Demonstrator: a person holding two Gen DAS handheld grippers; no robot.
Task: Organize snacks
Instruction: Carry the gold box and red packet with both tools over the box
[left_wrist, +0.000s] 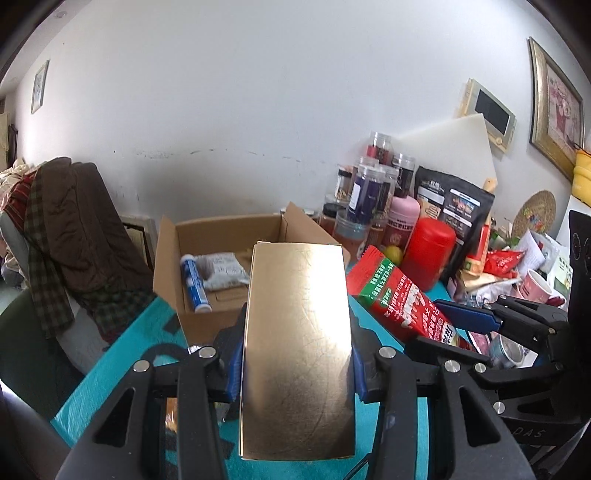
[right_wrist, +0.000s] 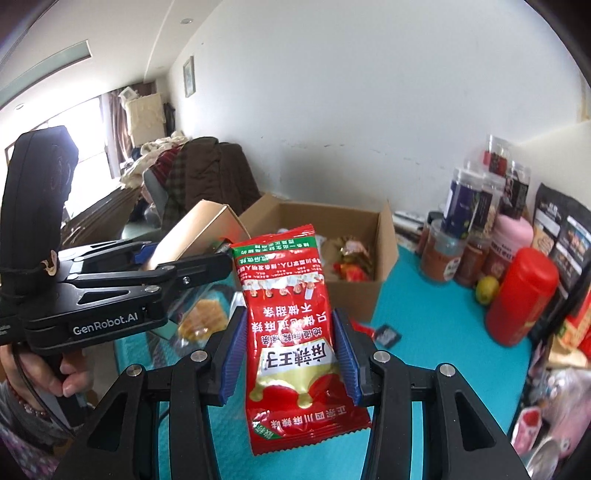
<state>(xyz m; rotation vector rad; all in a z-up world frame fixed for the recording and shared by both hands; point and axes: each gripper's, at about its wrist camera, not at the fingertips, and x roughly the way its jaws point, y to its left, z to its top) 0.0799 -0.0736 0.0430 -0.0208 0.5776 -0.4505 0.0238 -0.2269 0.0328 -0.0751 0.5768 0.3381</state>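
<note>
In the left wrist view a shiny gold box stands lengthwise between the blue pads of my left gripper, which is shut on it above the teal table. My right gripper is shut on a red snack packet with green trim, held upright. The left wrist view shows the same packet in the right gripper just to the right. An open cardboard box sits behind, holding a blue-and-white tube and a grey packet. From the right wrist view the cardboard box holds wrapped snacks.
Jars, a pink bottle, a red canister, a lemon and a black bag crowd the table's right. A pink mug and loose packets lie further right. A chair draped with a brown coat stands left.
</note>
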